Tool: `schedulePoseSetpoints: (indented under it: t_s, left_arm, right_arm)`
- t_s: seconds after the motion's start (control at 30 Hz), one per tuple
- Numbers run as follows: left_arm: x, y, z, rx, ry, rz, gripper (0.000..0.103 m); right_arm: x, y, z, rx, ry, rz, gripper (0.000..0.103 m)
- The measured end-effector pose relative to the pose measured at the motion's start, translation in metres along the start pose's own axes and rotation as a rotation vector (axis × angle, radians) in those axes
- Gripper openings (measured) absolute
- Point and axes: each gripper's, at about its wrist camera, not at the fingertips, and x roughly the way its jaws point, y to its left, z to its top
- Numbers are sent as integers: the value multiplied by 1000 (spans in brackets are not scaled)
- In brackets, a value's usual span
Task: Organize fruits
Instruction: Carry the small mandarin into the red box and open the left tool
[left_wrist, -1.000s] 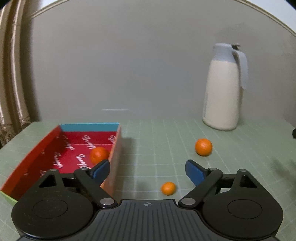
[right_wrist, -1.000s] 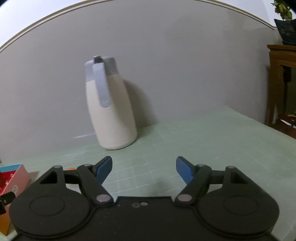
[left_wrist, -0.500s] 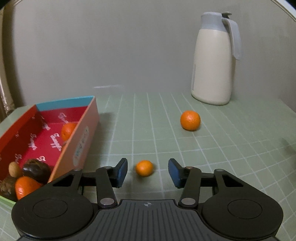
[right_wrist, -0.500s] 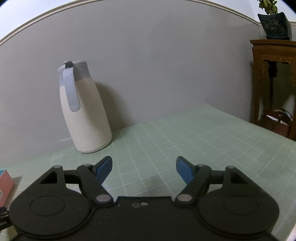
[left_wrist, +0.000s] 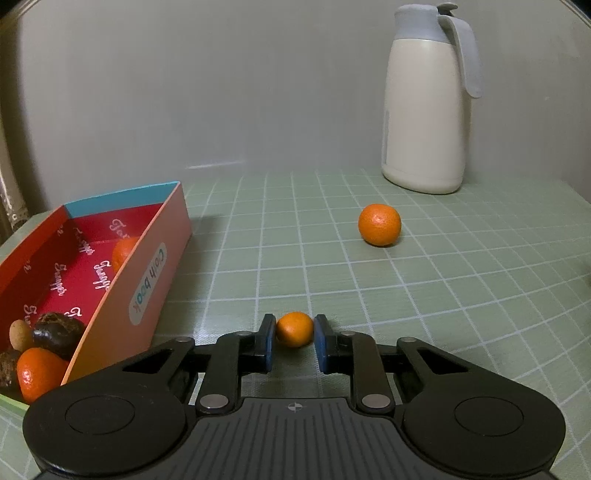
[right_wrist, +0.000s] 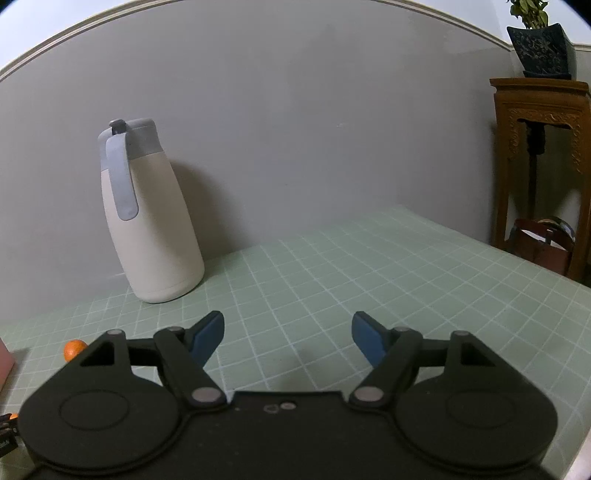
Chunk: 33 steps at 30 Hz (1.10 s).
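1. Now the left gripper (left_wrist: 294, 341) has its blue pads pressed against both sides of the small mandarin (left_wrist: 294, 328), which sits on the green grid mat (left_wrist: 443, 295); half a second ago the pads stood apart with the fruit between them, and a second ago they were spread wide, so the jaws have just been closing onto it.
2. Compared with a second ago, the left wrist view sits lower and nearer the mat, and the red box (left_wrist: 147, 280) has slid toward the left edge, showing more of its near end.
3. The right gripper (right_wrist: 288, 334) stands apart as before, with nothing between its pads; in its view the thermos jug (right_wrist: 151, 221) has shifted left.
4. Counted in the left wrist view: four orange fruits — the clamped small one, a larger mandarin (left_wrist: 379, 224) loose on the mat toward the jug, one half hidden behind the box wall (left_wrist: 123, 253), and one in the near corner of the box (left_wrist: 37, 373).
5. Also in that corner lie two dark brown round items (left_wrist: 57, 330) and one pale beige one (left_wrist: 19, 334); what they are cannot be told.
6. One box, one white jug with a grey lid and handle.
7. The box's outer wall bears an oval label reading "Cloth book"; its red lining repeats a white script word that is not clearly legible.
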Motion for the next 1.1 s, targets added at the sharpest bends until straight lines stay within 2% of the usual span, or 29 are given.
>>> schedulePoseSetpoints:
  t_s: [0.53, 1.1]
  left_arm:
    - [-32, 7, 10, 2, -66, -34, 22]
    - [-53, 38, 16, -43, -121, -13, 22]
  right_arm:
    - [-4, 5, 2, -6, -1, 23, 76]
    - [-8, 42, 2, -35, 0, 68, 76]
